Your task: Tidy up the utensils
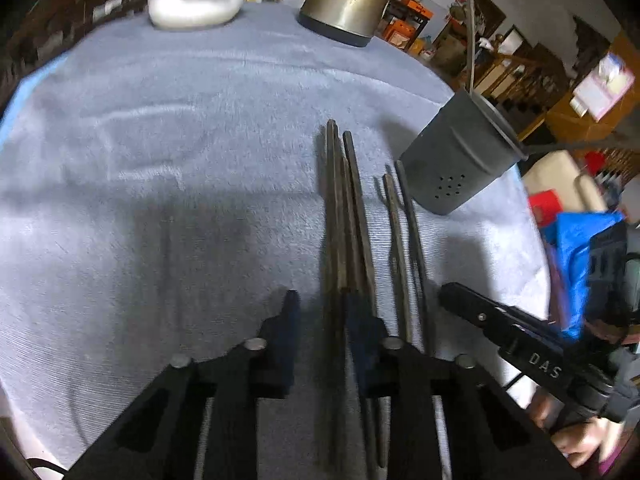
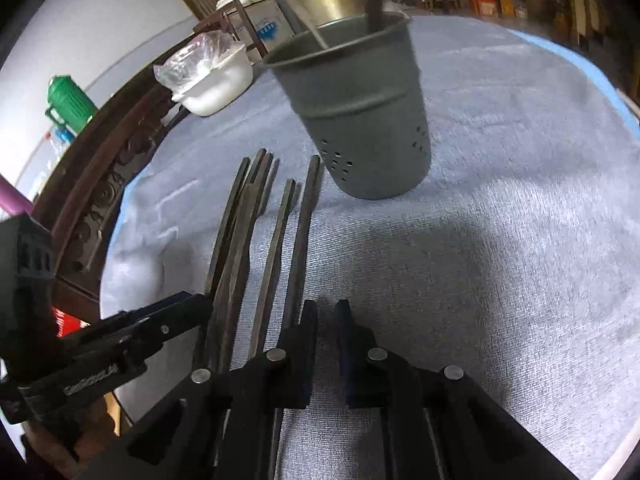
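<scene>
Black plastic fills the near edge of both wrist views. The left gripper (image 1: pixel 320 320) has its jaws apart, straddling the near ends of a bundle of dark chopsticks (image 1: pixel 340 216) that lie lengthwise on the blue-grey cloth (image 1: pixel 160 160); nothing is pinched yet, though its right-hand pad looks to be touching or overlapping the bundle. The right gripper (image 2: pixel 326 320) sits just to the right of the sticks with its jaws a narrow gap apart and nothing between them. Two more loose sticks (image 1: pixel 400 232) lie beside the main bundle, between it and the right gripper.

Farther on, just past the far tips of the sticks and to their right, stands the grey perforated utensil holder (image 2: pixel 360 112), upright on the cloth, with what look like two utensils already standing in it. Beyond it, at the far edge of the table, are a metal kettle (image 1: pixel 348 0) and a white tub (image 1: pixel 192 0).

The step in hand seems to be picking up sticks for the holder. To do it well, I would centre the left jaws over only as many sticks as they can hold squarely, close near the ends without scissoring them, then lift, tip the sticks upright and lower them inside the rim. The holder looks light, so a sideways knock could tip it; the free right gripper could steady it.
</scene>
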Available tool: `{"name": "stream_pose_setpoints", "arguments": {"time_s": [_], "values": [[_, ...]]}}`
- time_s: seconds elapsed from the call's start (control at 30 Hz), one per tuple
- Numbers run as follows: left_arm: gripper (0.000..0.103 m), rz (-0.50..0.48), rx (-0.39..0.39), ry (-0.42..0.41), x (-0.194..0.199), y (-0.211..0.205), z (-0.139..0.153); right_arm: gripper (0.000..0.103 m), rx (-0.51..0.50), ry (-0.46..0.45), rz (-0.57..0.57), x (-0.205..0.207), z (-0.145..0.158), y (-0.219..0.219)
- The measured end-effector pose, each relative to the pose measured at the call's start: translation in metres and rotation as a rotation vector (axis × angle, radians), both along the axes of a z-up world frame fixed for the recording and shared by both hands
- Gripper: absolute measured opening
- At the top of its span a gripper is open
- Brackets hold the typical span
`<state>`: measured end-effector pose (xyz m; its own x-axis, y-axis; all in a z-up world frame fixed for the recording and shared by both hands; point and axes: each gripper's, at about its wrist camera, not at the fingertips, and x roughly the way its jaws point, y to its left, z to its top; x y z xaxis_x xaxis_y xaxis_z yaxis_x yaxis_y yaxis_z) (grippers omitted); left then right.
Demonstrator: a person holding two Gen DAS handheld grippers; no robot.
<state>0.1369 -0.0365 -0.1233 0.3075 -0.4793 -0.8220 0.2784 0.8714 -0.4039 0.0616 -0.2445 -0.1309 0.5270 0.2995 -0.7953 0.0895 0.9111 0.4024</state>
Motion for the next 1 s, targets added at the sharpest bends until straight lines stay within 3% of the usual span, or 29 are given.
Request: {"name": "stream_pose_setpoints", "arguments": {"time_s": [0.13, 0.53, 0.8, 0.9, 1.0], "values": [[0.014, 0.011, -0.017, 0.006, 0.001, 0.005, 0.000, 0.013, 0.084, -0.030, 0.001, 0.000, 0.006, -0.004], [0.014, 0.052, -0.046, 0.050, -0.003, 0.036, -0.002, 0.012, -0.047, -0.004, 0.078, 0.009, 0.000, 0.030], [0.013, 0.063, -0.067, 0.068, -0.008, 0.054, 0.001, 0.009, -0.074, 0.027, 0.084, -0.001, 0.000, 0.018], [0.021, 0.079, -0.048, 0.035, -0.002, 0.058, 0.012, 0.009, -0.096, 0.072, 0.102, -0.005, 0.002, 0.011], [0.036, 0.071, -0.022, -0.004, 0.010, 0.049, 0.022, 0.011, -0.081, 0.107, 0.111, -0.005, 0.001, 0.005]]}}
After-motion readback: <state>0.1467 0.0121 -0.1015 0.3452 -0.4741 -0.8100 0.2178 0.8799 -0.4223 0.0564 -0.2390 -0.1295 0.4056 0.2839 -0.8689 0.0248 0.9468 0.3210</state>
